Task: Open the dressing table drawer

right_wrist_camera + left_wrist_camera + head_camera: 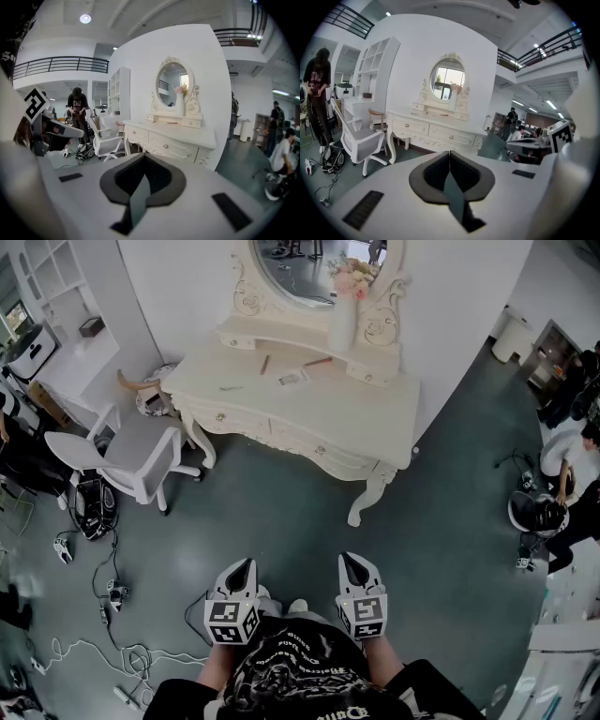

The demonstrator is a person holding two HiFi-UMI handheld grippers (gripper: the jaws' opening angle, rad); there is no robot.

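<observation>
Grippers: left gripper (246,566) and right gripper (351,563) both clenched, empty, carried at the waist | Dressing table (309,390): well ahead, against the wall | Drawer (314,446): shut, likely awaiting approach

Two grippers held side by side over a grey floor, well short of a cream dressing table

The dressing table (309,399) stands against the white wall, its carved front drawers (309,441) flush and closed; an oval mirror (300,268) rises behind it, with a pale vase of flowers (343,320) just beside the frame; a white chair (131,460) stands off the table's left end, and cables (103,601) trail over the floor below it; the left gripper (246,564) and right gripper (349,559) point towards the table, well apart from it, their dark jaws drawn together to a point with nothing between them; seated people (567,460) are at the right edge.
</observation>
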